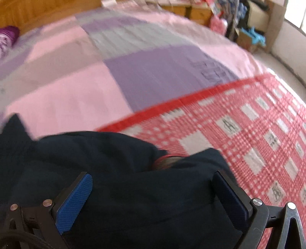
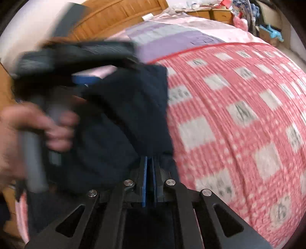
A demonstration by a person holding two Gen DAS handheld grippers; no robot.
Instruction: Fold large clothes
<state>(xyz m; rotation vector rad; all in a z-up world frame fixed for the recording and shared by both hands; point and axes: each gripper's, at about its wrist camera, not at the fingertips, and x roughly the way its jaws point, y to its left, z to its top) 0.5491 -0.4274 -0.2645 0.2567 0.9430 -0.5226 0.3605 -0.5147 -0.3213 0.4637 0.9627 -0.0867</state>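
Observation:
A dark navy garment (image 1: 99, 153) lies bunched on the bed, partly on a red checked blanket (image 1: 248, 138). My left gripper (image 1: 152, 174) is open, its blue pads (image 1: 76, 201) spread wide over the garment with the cloth lying between them and neither pad pressing on it. In the right wrist view the same garment (image 2: 124, 115) hangs in folds just ahead. My right gripper (image 2: 150, 168) is shut, pads together, with the garment's lower edge running into them. A person's hand (image 2: 38, 126) at the left holds the other gripper's handle.
The bed carries a pink and purple patchwork sheet (image 1: 76, 86) beyond the red checked blanket (image 2: 229, 115). A wooden headboard (image 2: 114, 17) stands behind it. Boxes and clutter (image 1: 248, 28) fill the far right corner by a window. A purple item (image 1: 7, 38) lies far left.

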